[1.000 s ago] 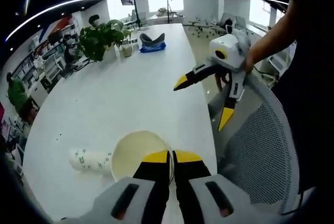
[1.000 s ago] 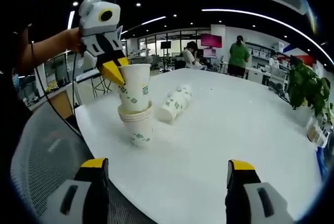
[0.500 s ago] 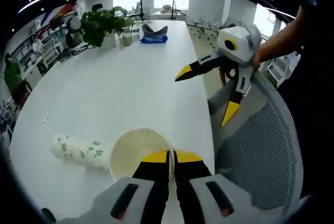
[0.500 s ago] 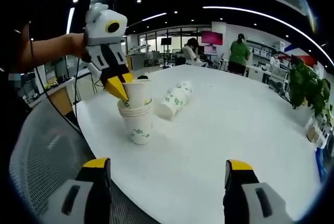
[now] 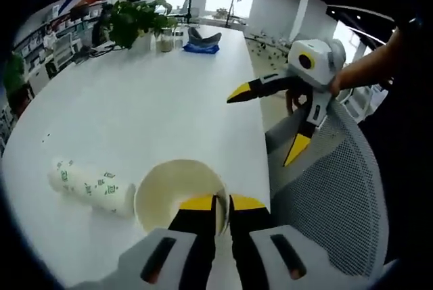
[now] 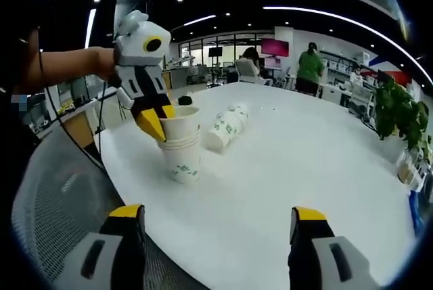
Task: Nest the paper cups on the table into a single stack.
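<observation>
Left tongs (image 6: 154, 122) clamped on three-cup stack (image 6: 180, 149), perhaps; two cups (image 6: 226, 128) lying.

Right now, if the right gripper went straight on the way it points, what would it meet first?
Probably the bare white table: the right gripper is open, aimed between the upright cup stack and the plant. Depth is unclear.
</observation>
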Available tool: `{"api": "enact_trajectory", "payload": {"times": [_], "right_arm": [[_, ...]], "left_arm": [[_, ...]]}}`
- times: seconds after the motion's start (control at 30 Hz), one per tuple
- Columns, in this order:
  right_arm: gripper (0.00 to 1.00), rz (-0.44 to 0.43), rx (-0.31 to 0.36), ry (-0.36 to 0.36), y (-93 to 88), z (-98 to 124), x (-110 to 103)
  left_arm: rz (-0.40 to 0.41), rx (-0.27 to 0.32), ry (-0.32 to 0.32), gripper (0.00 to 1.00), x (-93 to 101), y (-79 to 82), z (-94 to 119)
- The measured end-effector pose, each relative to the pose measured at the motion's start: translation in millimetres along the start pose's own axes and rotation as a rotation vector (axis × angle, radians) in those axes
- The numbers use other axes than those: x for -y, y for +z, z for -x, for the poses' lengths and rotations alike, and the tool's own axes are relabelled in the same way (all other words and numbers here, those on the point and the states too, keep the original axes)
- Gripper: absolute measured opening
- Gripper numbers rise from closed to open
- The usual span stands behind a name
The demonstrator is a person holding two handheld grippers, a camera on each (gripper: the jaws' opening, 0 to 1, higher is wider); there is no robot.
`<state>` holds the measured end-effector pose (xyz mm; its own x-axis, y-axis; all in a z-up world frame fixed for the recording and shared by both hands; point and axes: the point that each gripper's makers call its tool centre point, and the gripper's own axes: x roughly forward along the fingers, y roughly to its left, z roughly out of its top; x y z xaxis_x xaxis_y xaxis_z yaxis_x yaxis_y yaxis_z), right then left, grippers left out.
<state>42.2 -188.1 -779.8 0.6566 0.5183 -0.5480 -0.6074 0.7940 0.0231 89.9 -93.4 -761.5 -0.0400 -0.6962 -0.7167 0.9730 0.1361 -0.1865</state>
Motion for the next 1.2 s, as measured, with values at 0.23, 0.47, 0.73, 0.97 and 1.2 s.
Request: {"api": "enact_trajectory", "payload": {"times": [0.23,0.47,0.73,0.97,1.2], "right_arm": [[0.88,-0.001,-0.006,-0.004,-2.1,0,2],[0.87,-0.003,-0.010,-0.009,-2.9,-1,3],[0.86,-0.001,-0.016,-0.006,-4.9,-1,3],[0.86,0.002,-0.021,-0.001,-5.6,-1,2],[0.86,0.003,-0.023,0.002,-6.2,-1,1]], "left_arm": [[-0.002,-0.031,-0.020,0.05,1.0,-6.9,-5],[-0.001,-0.056,-0.033,0.05,1.1,-12.6,-8],[0.005,-0.058,-0.036,0.05,-0.4,-14.2,-12],[0.014,-0.063,-0.033,0.06,0.0,-15.4,-13],[0.007,-0.055,-0.022,0.06,0.2,-15.1,-13]]}}
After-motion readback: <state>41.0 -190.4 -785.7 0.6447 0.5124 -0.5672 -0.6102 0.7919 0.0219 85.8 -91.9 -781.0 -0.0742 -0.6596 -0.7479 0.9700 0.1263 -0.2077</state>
